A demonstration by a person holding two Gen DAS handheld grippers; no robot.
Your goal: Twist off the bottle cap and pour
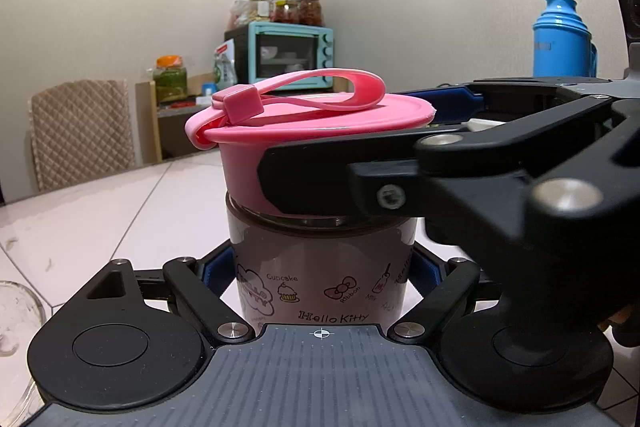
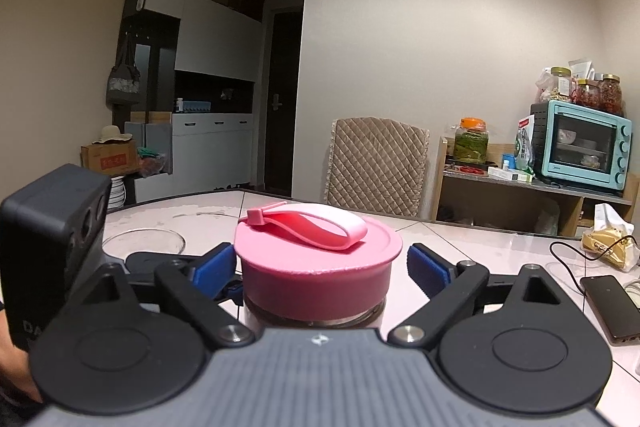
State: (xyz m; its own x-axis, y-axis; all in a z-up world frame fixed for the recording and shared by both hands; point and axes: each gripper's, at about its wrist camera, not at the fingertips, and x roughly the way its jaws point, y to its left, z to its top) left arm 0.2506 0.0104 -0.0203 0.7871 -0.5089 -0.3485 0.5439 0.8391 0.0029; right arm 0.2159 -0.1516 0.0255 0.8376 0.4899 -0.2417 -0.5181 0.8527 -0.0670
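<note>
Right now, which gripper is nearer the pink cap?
Right. The right gripper straddles the pink cap, pads just clear of it; the left gripper clamps the bottle below.

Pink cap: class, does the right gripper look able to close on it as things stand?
Probably yes. The right gripper straddles the pink cap, nothing between its blue fingers and the cap; the left gripper steadies the bottle.
</note>
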